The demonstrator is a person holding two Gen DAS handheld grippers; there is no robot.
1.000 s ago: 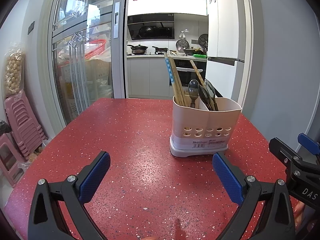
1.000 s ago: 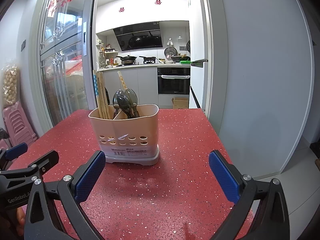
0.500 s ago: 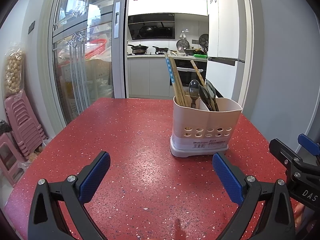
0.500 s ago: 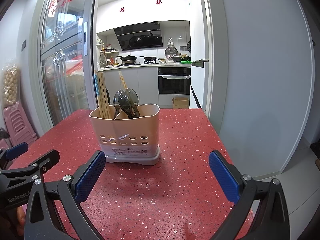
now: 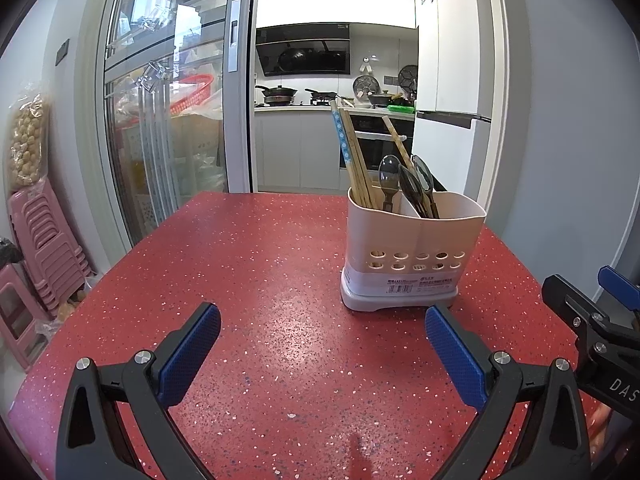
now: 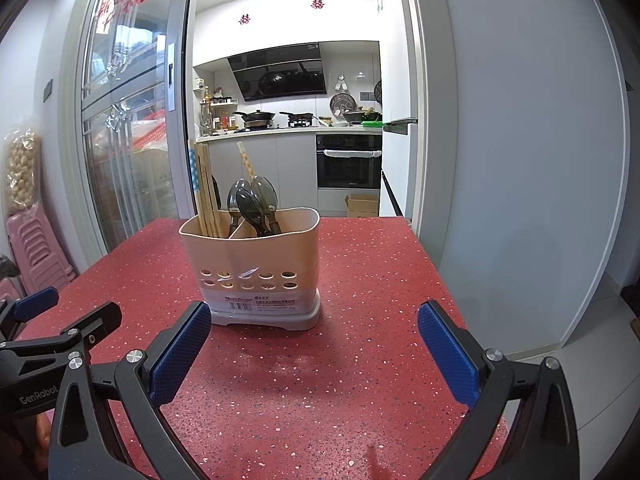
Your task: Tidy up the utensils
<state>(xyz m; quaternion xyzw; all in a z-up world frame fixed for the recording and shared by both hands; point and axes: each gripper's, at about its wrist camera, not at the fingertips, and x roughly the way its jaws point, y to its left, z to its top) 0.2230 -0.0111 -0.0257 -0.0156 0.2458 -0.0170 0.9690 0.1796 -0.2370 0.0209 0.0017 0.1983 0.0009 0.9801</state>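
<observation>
A beige two-compartment utensil holder (image 5: 414, 252) stands upright on the red speckled table (image 5: 260, 280); it also shows in the right wrist view (image 6: 256, 268). Chopsticks (image 5: 354, 160) stand in its left compartment, dark spoons (image 5: 416, 188) in the right, with one spoon near the divider. Chopsticks (image 6: 206, 192) and spoons (image 6: 256, 204) show in the right wrist view too. My left gripper (image 5: 322, 340) is open and empty, short of the holder and to its left. My right gripper (image 6: 314, 338) is open and empty, just short of the holder.
The table's right edge (image 6: 436, 280) drops to a grey floor beside a white wall. Pink stacked stools (image 5: 44, 248) stand left of the table. A glass sliding door (image 5: 160, 120) and a kitchen (image 5: 320, 120) lie beyond the far edge.
</observation>
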